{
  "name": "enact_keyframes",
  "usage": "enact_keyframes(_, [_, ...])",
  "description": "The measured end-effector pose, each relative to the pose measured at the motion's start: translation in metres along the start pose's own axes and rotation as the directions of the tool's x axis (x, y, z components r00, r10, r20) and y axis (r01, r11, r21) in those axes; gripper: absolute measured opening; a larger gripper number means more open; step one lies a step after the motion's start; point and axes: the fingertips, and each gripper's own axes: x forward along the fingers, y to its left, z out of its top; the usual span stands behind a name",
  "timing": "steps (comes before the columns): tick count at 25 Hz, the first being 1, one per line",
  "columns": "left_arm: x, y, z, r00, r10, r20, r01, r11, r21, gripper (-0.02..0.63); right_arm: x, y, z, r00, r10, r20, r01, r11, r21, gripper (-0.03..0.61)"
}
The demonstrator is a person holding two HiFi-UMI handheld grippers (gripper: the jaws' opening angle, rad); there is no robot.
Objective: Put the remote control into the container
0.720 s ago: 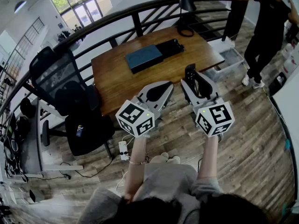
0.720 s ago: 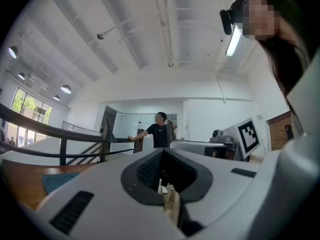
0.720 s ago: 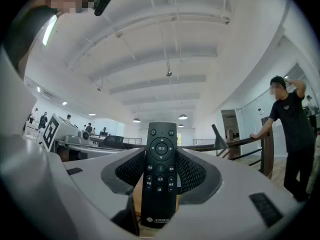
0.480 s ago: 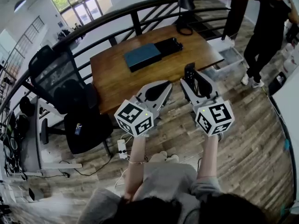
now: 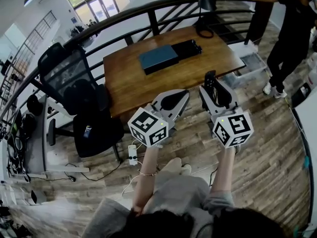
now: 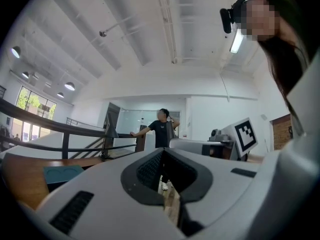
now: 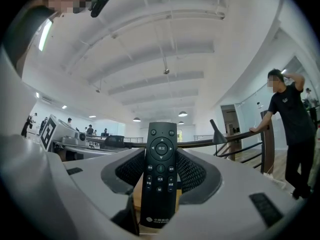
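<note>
Right gripper is clamping a slim black plastic remote control by its lower half. The button face is turning toward the gripper's camera and the top end is projecting past the jaw tips, over the near edge of the brown wooden table, toward its right corner. Left gripper, just beside it, is holding its jaws together with nothing between them. A flat dark blue rectangular container is lying near the table's far edge, well apart from the remote. A black rectangular box is touching its right end.
</note>
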Motion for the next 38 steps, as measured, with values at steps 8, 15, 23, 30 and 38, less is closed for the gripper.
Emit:
enact_keyframes(8, [0.011,0.016,-0.020,0.999,0.017,-0.043,-0.018,0.999,-0.035,0.003,0.016,-0.010,-0.022,0.999,0.013,-0.039,-0.012,0.999,0.035,0.209])
enact_keyframes(15, [0.049,0.032,-0.028,0.999,0.003,-0.040,-0.005,0.999,-0.041,0.003,0.035,-0.043,-0.026,0.999,0.019,-0.043,-0.018,0.999,0.030,0.209])
enact_keyframes(23, [0.099,0.078,-0.023,1.000,0.010,0.004,-0.010,0.998,-0.061,0.003,0.083,-0.094,-0.025,0.997,0.040,-0.058,-0.040,0.999,0.003,0.209])
enact_keyframes(30, [0.136,0.117,-0.016,1.000,0.014,0.019,-0.013,0.997,-0.077,0.003,0.124,-0.130,-0.023,0.996,0.051,-0.067,-0.050,0.999,0.011,0.209])
enact_keyframes(38, [0.169,0.157,-0.016,1.000,0.018,0.016,-0.016,0.996,-0.087,0.003,0.168,-0.158,-0.027,0.993,0.075,-0.088,-0.075,0.997,0.004,0.209])
